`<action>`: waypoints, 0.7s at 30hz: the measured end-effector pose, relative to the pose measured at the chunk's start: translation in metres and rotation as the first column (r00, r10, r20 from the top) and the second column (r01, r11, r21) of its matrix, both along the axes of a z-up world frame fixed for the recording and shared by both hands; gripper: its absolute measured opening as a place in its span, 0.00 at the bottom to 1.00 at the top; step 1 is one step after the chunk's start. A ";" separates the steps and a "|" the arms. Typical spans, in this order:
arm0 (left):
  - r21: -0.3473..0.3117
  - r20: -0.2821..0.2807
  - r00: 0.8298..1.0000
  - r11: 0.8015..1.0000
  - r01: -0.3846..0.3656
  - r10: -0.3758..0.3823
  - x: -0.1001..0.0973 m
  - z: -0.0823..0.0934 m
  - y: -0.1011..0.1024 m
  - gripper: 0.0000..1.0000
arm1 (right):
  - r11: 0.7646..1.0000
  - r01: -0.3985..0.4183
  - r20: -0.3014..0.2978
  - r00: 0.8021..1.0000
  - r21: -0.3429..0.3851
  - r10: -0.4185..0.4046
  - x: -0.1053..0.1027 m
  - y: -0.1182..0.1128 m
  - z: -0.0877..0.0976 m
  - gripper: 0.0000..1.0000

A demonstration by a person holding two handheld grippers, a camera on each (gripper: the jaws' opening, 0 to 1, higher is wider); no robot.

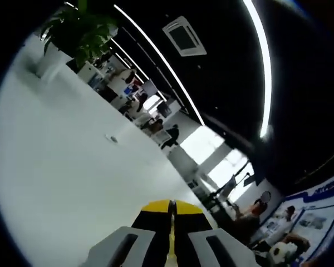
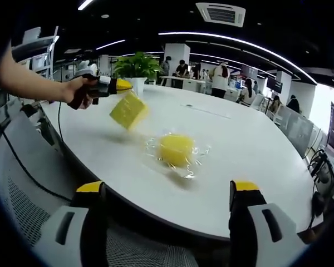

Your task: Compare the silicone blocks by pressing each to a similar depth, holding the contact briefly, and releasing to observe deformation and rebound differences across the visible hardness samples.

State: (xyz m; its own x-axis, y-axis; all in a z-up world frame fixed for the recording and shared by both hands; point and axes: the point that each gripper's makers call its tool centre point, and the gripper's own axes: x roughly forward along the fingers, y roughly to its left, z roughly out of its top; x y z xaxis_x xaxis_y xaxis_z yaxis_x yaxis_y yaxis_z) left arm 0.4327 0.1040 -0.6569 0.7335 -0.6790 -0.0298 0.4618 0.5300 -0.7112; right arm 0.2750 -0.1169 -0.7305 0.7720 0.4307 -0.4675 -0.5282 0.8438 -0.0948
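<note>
In the right gripper view we see our right gripper (image 2: 168, 194) with jaws spread wide, holding nothing, at the near edge of the white table (image 2: 250, 144). 1 yellow block in clear wrap (image 2: 176, 149) lies on the table ahead. Our left gripper (image 2: 122, 85) hangs above the table with a 2nd yellow block (image 2: 128, 110) just under its tip; we cannot tell whether it grips it. In the left gripper view its jaws (image 1: 171, 207) sit pressed together.
</note>
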 end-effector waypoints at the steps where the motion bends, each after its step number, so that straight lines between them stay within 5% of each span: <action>1: 0.016 0.015 1.000 1.000 0.022 -0.022 -0.003 0.005 -0.004 0.00 | 1.000 -0.004 -0.001 1.000 -0.001 0.004 0.000 0.000 0.000 0.86; 6: 0.032 0.079 0.993 0.996 0.088 -0.091 -0.017 0.027 -0.016 0.00 | 0.998 0.020 -0.015 1.000 0.061 -0.019 0.003 -0.003 0.007 0.85; 16: -0.114 0.163 0.976 0.980 0.162 -0.143 -0.039 0.072 -0.031 0.00 | 0.994 -0.025 -0.038 0.999 0.108 0.030 -0.001 0.004 0.014 0.85; 21: -0.122 0.192 0.963 0.968 0.217 -0.191 -0.054 0.083 -0.043 0.00 | 0.993 -0.029 -0.036 0.999 0.114 0.033 0.002 0.004 0.022 0.85</action>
State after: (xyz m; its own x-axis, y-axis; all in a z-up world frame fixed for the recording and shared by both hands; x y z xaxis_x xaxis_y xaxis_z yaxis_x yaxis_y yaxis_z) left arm 0.3786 0.0609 -0.5741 0.5636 -0.8027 0.1950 0.6751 0.3116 -0.6687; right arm 0.2768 -0.1133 -0.7088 0.7398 0.5064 -0.4430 -0.5559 0.8310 0.0214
